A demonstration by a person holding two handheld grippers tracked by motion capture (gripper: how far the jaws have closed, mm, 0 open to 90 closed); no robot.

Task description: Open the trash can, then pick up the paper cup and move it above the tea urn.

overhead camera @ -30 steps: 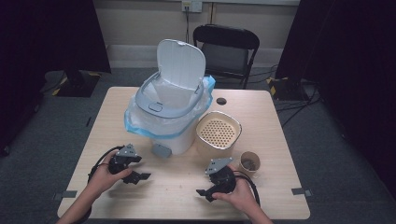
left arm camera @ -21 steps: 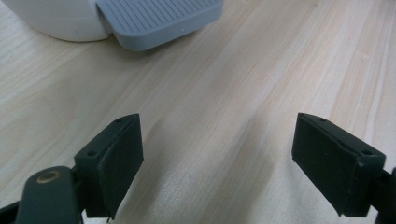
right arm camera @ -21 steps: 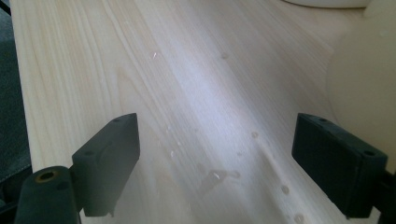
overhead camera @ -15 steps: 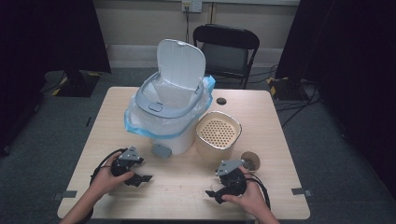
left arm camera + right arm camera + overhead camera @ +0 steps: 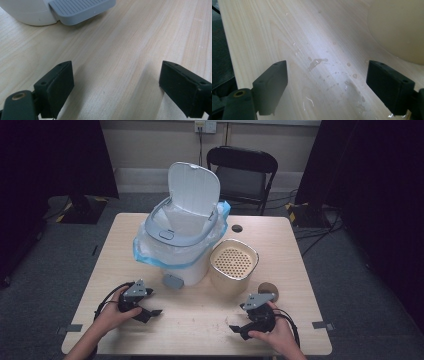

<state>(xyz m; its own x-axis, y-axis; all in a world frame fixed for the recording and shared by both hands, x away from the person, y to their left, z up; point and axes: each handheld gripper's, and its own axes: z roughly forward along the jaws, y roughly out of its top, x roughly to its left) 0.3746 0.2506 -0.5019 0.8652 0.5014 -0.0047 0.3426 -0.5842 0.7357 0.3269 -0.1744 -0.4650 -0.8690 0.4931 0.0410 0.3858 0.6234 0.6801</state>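
The right hand-held gripper [image 5: 239,329] has shifted along the bench's near edge toward its right corner since a second ago; its jaws, just closing a little, stand wide and empty over wet spots [image 5: 317,61] on the bench [image 5: 200,320]. That suggests wiping is next. The left hand-held gripper [image 5: 151,313], just opening further, rests level and empty near the bin's pedal [image 5: 80,8].
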